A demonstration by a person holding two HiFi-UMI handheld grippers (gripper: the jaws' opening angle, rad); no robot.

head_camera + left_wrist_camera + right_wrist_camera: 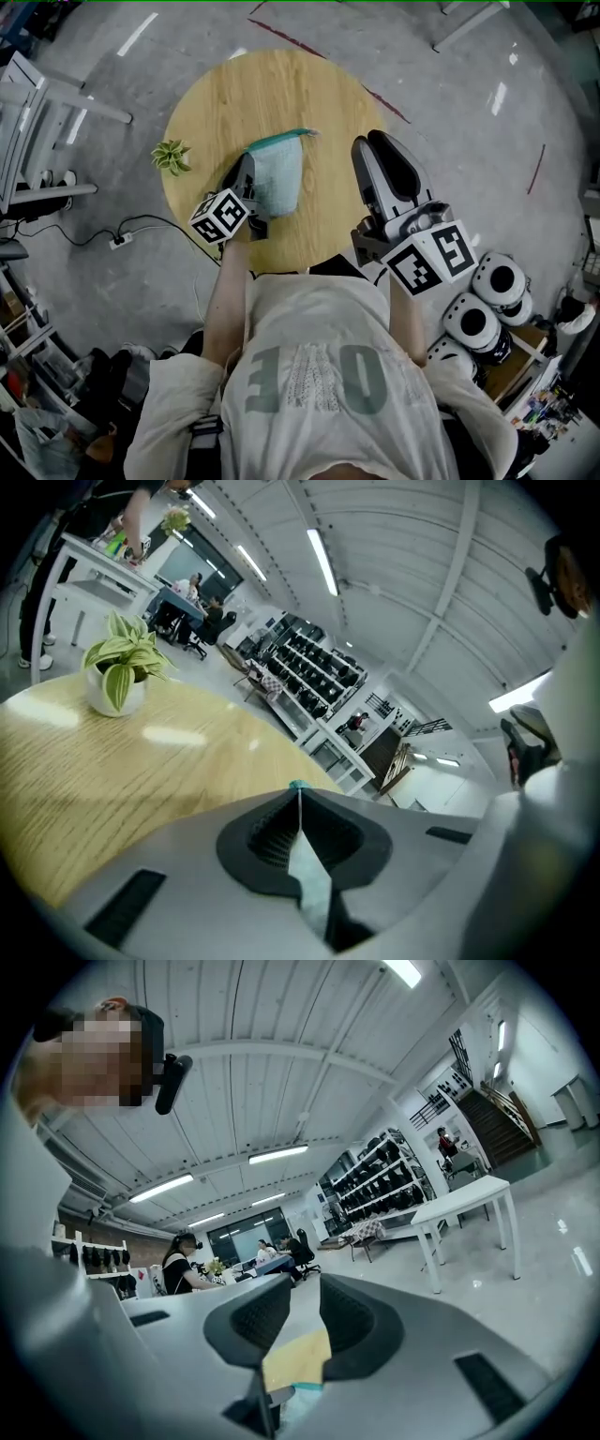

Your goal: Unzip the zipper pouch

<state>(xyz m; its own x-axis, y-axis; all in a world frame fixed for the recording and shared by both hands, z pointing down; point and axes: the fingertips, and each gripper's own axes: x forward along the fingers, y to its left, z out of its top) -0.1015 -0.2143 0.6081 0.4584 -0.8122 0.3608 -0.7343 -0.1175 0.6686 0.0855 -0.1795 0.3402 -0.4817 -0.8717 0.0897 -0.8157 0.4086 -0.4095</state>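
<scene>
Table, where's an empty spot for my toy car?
The far side of the table, beyond the pouch, is bare wood. A bare strip also lies between the pouch and the right gripper. It is crowded where the left gripper pinches the pouch, and the plant takes the left edge.

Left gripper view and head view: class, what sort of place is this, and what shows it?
Probably a large open lab or workshop: ribbed white ceiling with long strip lights, dark storage racks, polished grey concrete floor.

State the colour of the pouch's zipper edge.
Teal zipper edge; clearest in the head view.
</scene>
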